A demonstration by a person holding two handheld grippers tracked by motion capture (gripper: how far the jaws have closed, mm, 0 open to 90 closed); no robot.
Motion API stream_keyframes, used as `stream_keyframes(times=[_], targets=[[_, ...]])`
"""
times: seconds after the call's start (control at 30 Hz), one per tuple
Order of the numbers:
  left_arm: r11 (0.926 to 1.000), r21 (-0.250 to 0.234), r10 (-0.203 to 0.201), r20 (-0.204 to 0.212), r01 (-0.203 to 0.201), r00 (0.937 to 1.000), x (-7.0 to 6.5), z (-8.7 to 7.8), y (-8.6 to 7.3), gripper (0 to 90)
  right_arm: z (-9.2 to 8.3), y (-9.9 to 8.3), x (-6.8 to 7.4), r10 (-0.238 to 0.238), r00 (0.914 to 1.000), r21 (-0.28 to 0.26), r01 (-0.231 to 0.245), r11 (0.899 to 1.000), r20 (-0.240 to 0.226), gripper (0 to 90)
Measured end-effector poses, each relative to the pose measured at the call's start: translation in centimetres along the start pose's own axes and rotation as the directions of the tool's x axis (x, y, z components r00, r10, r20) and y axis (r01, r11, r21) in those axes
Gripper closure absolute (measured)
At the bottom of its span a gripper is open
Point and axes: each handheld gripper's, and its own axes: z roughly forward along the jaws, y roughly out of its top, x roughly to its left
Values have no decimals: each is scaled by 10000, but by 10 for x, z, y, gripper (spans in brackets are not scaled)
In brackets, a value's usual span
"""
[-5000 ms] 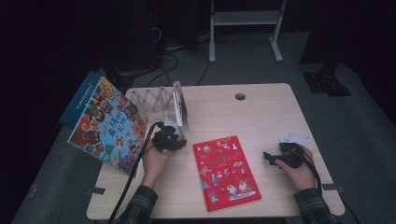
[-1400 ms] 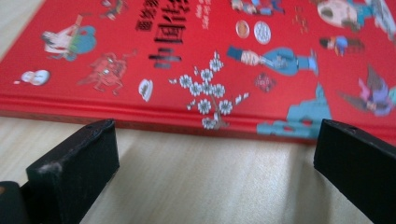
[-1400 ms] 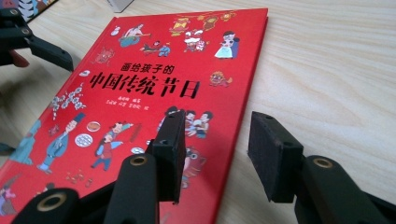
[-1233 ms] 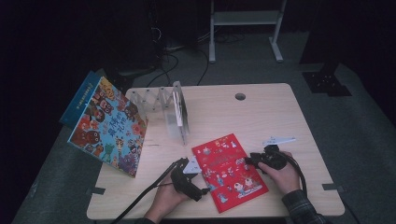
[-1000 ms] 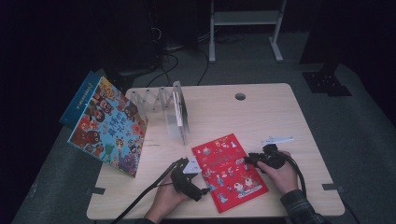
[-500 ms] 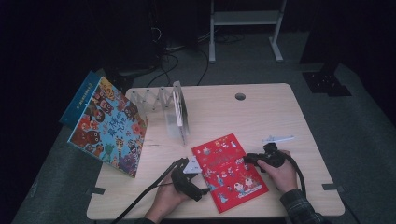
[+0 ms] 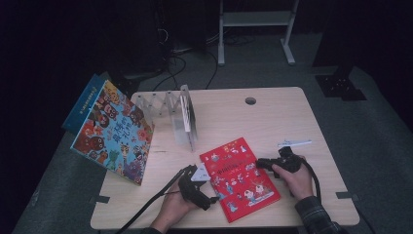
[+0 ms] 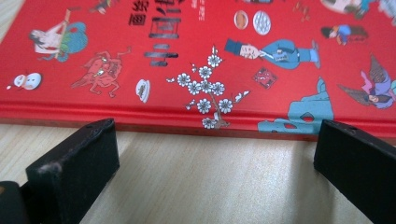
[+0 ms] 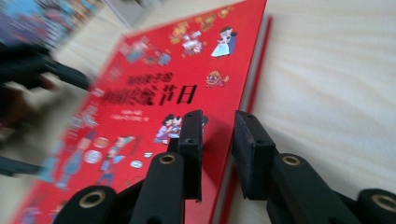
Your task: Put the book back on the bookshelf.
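Observation:
A red picture book (image 7: 241,180) lies flat and slightly askew near the table's front edge. My left gripper (image 7: 210,197) rests by its lower left edge. In the left gripper view this gripper (image 8: 215,163) is wide open on the bare wood, just short of the red book (image 8: 196,46). My right gripper (image 7: 260,162) reaches the book's right edge. In the right gripper view its jaws (image 9: 217,135) stand a narrow gap apart, astride the edge of the red book (image 9: 154,98), one over the cover and one over the table, with nothing held.
A large colourful book (image 7: 112,131) leans off the table's left side, with a blue one (image 7: 83,105) behind it. A white folding rack (image 7: 163,105) holds a thin upright book (image 7: 187,119). A white stick (image 7: 294,143) lies behind my right hand. The table (image 7: 229,117) has a cable hole (image 7: 250,101).
Five seconds ago the left gripper was by the rack and the book lay straighter. Over the last second the right gripper has slid left onto the book's right edge; the left has stayed put.

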Motion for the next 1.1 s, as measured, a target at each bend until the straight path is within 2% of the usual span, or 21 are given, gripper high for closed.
stream_keyframes(times=[0.1,0.2,0.33,0.43,0.5,0.6,0.73,0.87,1.1], targets=[[10000,-6,-2,-2,2,10000,0,0,0,0,-6,4,5,-300,9995,-38,299,9995,-119,719],[10000,-6,0,-5,0,10000,0,0,0,0,-10,6,7,-600,9979,207,606,9979,-250,709],[10000,-3,0,-6,0,10000,0,0,0,0,-16,9,7,-695,9948,368,724,9967,-743,689],[10000,-4,4,-6,-4,10000,0,0,0,0,-16,10,6,-757,9935,524,804,9954,-853,677],[10000,-5,-2,-7,2,10000,0,0,0,0,-17,10,5,-630,9918,587,698,9958,-1108,671],[10000,7,12,-5,-12,10000,0,0,0,0,-19,11,5,-412,9810,719,557,9959,-1894,671],[10000,9,10,-9,-9,10000,0,0,0,0,-21,16,9,-543,9761,681,700,9952,-2104,681],[10000,5,-32,2,32,10000,0,0,0,0,-21,23,12,-561,9672,926,812,9924,-2477,687],[10000,17,3,-9,-3,10000,0,0,0,0,-4,33,21,-490,9529,1424,954,9852,-2993,690]])
